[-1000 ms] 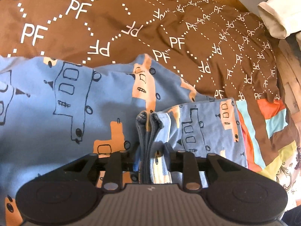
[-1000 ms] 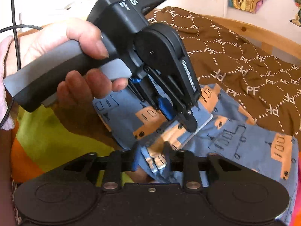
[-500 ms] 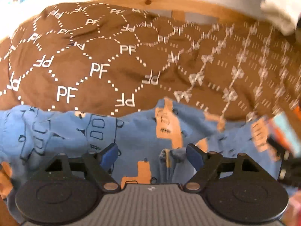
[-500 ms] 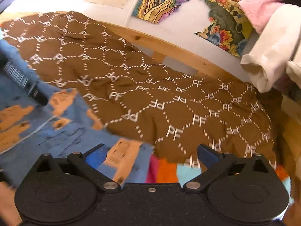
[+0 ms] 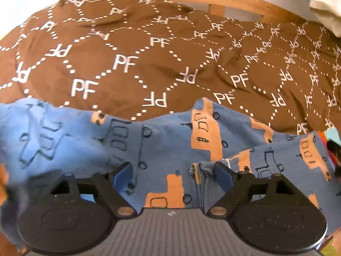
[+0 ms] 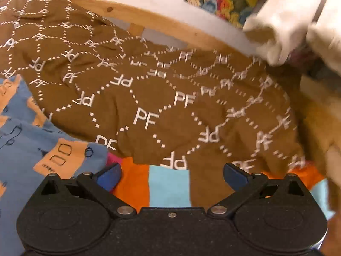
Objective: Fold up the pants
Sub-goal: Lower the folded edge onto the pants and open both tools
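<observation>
The blue pants (image 5: 170, 145) with orange vehicle prints lie folded on the brown "PF" blanket (image 5: 149, 59). A folded-over layer with a hem edge (image 5: 200, 170) lies at the right. My left gripper (image 5: 173, 173) is open and empty just above the pants, with the hem edge near its right finger. In the right wrist view the pants (image 6: 32, 149) are at the lower left. My right gripper (image 6: 171, 173) is open and empty over the striped bedding, to the right of the pants.
The brown blanket (image 6: 159, 98) covers the bed. Orange and light-blue striped bedding (image 6: 168, 183) shows beneath it. A wooden bed rail (image 6: 170, 25) runs along the back. A cream garment (image 6: 294, 25) hangs at the upper right.
Both grippers let go of the pants and opened. The pants now lie on the bed. The right gripper swung right, away from the left gripper and the pants.
</observation>
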The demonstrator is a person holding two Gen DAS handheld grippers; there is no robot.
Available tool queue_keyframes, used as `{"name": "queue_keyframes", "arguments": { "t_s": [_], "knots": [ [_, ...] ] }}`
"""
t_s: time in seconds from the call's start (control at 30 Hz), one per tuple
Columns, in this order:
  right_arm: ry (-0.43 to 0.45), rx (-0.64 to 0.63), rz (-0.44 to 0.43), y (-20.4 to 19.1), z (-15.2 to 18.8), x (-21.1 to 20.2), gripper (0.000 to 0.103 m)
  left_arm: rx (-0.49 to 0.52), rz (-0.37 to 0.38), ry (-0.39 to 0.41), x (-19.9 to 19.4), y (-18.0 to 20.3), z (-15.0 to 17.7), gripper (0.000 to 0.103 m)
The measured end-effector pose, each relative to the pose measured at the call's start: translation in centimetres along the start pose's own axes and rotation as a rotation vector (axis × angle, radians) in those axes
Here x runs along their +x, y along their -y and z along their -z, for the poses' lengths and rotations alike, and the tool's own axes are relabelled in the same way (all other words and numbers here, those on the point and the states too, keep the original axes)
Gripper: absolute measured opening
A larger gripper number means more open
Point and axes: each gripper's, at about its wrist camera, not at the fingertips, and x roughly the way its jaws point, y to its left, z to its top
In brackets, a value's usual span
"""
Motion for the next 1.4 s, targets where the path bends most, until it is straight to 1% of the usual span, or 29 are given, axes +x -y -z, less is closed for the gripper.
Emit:
{"name": "queue_keyframes", "arguments": {
  "t_s": [0.1, 0.17, 0.23, 0.3, 0.37, 0.4, 0.43, 0.5, 0.57, 0.63, 0.67, 0.73, 0.8, 0.87, 0.93, 0.97, 1.03, 1.1, 1.13, 1.17, 1.2, 1.23, 1.3, 1.37, 1.4],
  "knots": [
    [0.026, 0.037, -0.056, -0.8, 0.7, -3.3, 0.102, -0.013, -0.025, 0.015, -1.9, -0.4, 0.5, 0.092],
    [0.053, -0.004, -0.077, -2.1, 1.9, -5.5, 0.102, 0.014, -0.034, 0.019, -3.1, -0.2, 1.4, 0.094],
    [0.058, -0.047, -0.098, -3.3, 2.9, -7.1, 0.102, 0.048, -0.066, 0.025, -3.9, 0.2, 2.5, 0.096],
    [0.06, -0.08, -0.128, -3.8, 4.0, -8.0, 0.102, 0.071, -0.082, 0.006, -4.0, 0.6, 3.6, 0.098],
    [0.038, -0.12, -0.103, -4.1, 4.8, -8.1, 0.102, 0.094, -0.1, -0.026, -3.4, 0.9, 4.5, 0.098],
    [0.026, -0.124, -0.081, -3.9, 5.1, -7.9, 0.102, 0.119, -0.115, -0.024, -3.2, 1.2, 4.9, 0.098],
    [0.018, -0.109, -0.065, -3.5, 5.5, -7.8, 0.102, 0.15, -0.134, -0.014, -3.1, 1.5, 5.3, 0.099],
    [-0.008, -0.044, -0.057, -2.0, 5.8, -7.5, 0.102, 0.207, -0.198, -0.024, -2.8, 2.1, 5.6, 0.099],
    [-0.021, -0.026, -0.02, -1.3, 5.8, -7.6, 0.102, 0.206, -0.206, -0.023, -2.9, 2.0, 5.5, 0.099],
    [-0.006, -0.046, 0.022, -1.1, 5.5, -8.0, 0.102, 0.179, -0.204, -0.011, -3.4, 1.9, 5.2, 0.098],
    [0.016, -0.056, 0.028, -1.0, 5.1, -8.2, 0.102, 0.163, -0.2, 0.004, -3.7, 1.8, 5.0, 0.098],
    [0.068, -0.066, 0.004, -0.9, 4.2, -8.3, 0.102, 0.147, -0.196, 0.044, -4.3, 1.7, 4.7, 0.098],
    [0.094, -0.083, -0.019, -1.2, 3.1, -7.5, 0.102, 0.147, -0.196, 0.105, -4.8, 1.9, 4.2, 0.098],
    [0.111, -0.118, -0.044, -2.1, 1.6, -6.0, 0.102, 0.15, -0.168, 0.164, -4.8, 2.2, 3.4, 0.1],
    [0.132, -0.153, -0.06, -2.9, 0.3, -4.3, 0.102, 0.142, -0.133, 0.204, -3.9, 2.6, 2.4, 0.102],
    [0.146, -0.174, -0.064, -3.2, -0.3, -3.4, 0.102, 0.145, -0.123, 0.212, -3.0, 2.9, 1.9, 0.102],
    [0.161, -0.208, -0.054, -3.7, -1.1, -1.8, 0.102, 0.182, -0.136, 0.161, -0.8, 3.4, 1.5, 0.101],
    [0.135, -0.226, -0.037, -3.8, -1.4, -0.1, 0.102, 0.195, -0.154, 0.112, 1.2, 3.1, 2.0, 0.103],
    [0.114, -0.234, -0.03, -3.8, -1.3, 0.6, 0.102, 0.166, -0.13, 0.113, 1.5, 2.4, 2.3, 0.103],
    [0.083, -0.244, -0.027, -3.6, -1.0, 1.4, 0.102, 0.11, -0.093, 0.11, 1.6, 1.5, 2.5, 0.103],
    [0.071, -0.232, -0.043, -3.3, -0.8, 1.7, 0.102, 0.066, -0.066, 0.096, 1.8, 0.8, 2.3, 0.103],
    [0.069, -0.193, -0.055, -2.6, -0.6, 1.7, 0.102, 0.049, -0.049, 0.087, 1.8, 0.4, 1.9, 0.103],
    [0.048, -0.161, -0.013, -2.1, -0.4, 1.3, 0.102, 0.046, -0.048, 0.077, 1.5, 0.2, 1.5, 0.103],
    [0.05, -0.139, 0.028, -1.9, -0.4, 0.1, 0.102, 0.047, -0.075, 0.08, 0.9, 0.4, 1.4, 0.102],
    [0.064, -0.127, 0.02, -1.9, -0.4, -0.7, 0.102, 0.054, -0.084, 0.085, 0.4, 0.6, 1.5, 0.102]
  ]
}}
